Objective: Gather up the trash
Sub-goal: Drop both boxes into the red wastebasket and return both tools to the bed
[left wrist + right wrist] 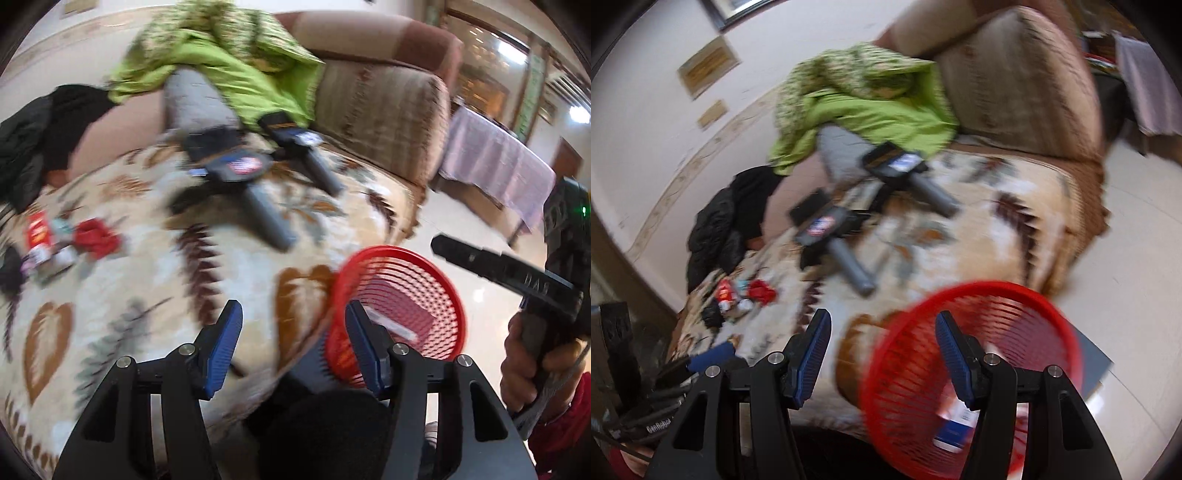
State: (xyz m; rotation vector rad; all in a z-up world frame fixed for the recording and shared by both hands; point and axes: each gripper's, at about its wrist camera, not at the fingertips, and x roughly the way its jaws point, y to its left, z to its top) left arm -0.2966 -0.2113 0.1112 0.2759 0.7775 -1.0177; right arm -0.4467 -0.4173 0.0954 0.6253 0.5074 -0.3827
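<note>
Both my claws empty, jaws apart: left claw (pixel 293 347), right claw (pixel 882 356). Red basket (pixel 402 295) sits at the near edge of the sofa seat (pixel 229 266), some trash already inside. Remaining trash pile (pixel 66 240) is far from the basket, by the black jacket (pixel 29 140). Risk: frames blurred, and a swing past could knock the basket off the edge and spill it.
</note>
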